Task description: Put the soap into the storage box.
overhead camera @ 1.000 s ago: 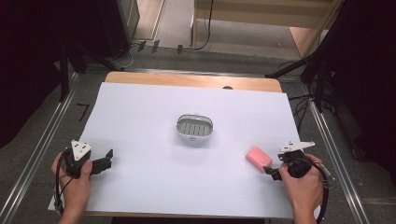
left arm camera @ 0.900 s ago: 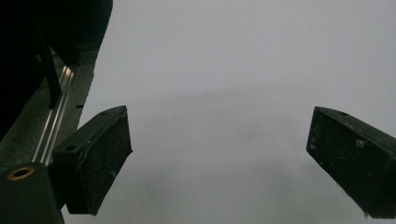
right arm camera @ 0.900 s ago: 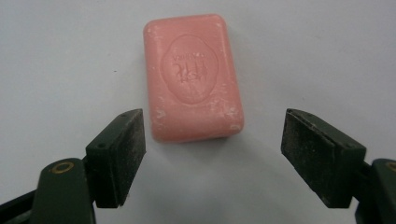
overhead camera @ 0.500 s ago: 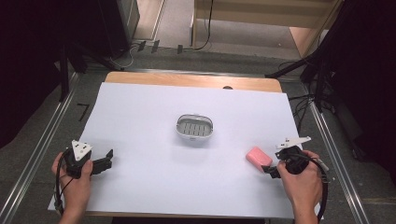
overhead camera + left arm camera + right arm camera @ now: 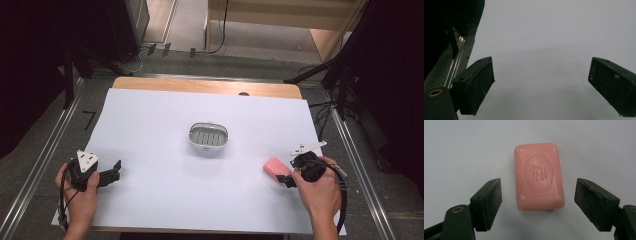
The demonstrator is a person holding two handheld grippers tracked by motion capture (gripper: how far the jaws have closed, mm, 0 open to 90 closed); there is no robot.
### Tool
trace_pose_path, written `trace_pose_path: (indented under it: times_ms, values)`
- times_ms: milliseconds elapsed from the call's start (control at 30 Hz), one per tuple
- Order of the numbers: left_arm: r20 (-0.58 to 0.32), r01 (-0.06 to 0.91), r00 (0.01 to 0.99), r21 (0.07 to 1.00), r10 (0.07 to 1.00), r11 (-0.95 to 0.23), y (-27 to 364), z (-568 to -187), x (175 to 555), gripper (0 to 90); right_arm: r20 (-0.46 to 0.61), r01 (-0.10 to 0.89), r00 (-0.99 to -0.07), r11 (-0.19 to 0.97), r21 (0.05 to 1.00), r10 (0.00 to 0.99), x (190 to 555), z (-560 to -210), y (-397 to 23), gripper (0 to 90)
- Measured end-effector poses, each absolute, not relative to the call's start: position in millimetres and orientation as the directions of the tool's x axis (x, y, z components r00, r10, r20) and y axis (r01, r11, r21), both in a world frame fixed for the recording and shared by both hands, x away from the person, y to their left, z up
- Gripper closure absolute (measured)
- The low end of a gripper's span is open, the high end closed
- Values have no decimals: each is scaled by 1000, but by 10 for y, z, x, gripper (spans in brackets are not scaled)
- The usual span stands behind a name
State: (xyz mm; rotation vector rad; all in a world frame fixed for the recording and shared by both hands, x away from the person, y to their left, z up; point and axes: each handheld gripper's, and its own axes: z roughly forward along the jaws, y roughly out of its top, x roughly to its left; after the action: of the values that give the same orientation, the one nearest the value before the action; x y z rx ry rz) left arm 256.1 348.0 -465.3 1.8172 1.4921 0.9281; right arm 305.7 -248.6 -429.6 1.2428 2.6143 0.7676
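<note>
A pink bar of soap lies flat on the white table cover at the right. My right gripper is open just behind it, a black jaw standing off each long side and neither touching it. A small grey soap dish with a slotted floor sits empty in the middle of the table. At the left near the front edge, my left gripper rests open with nothing between its jaws, pointing toward the middle.
The white sheet covers most of the wooden table. Metal rails run along both sides of the table. Dark stands and cables crowd the floor at the back right.
My right gripper has crept a little toward the soap, which stays where it lay. The left gripper has not moved.
</note>
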Motion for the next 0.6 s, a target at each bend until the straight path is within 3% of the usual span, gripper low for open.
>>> trace_pose_path:
  times_ms: [600]
  values:
    - [135, 557, 123, 811, 983, -181, 3482, -4654, 2562, 71, 84, 704, -655, 566, 428, 751, 3262, -4389, -2251, 246]
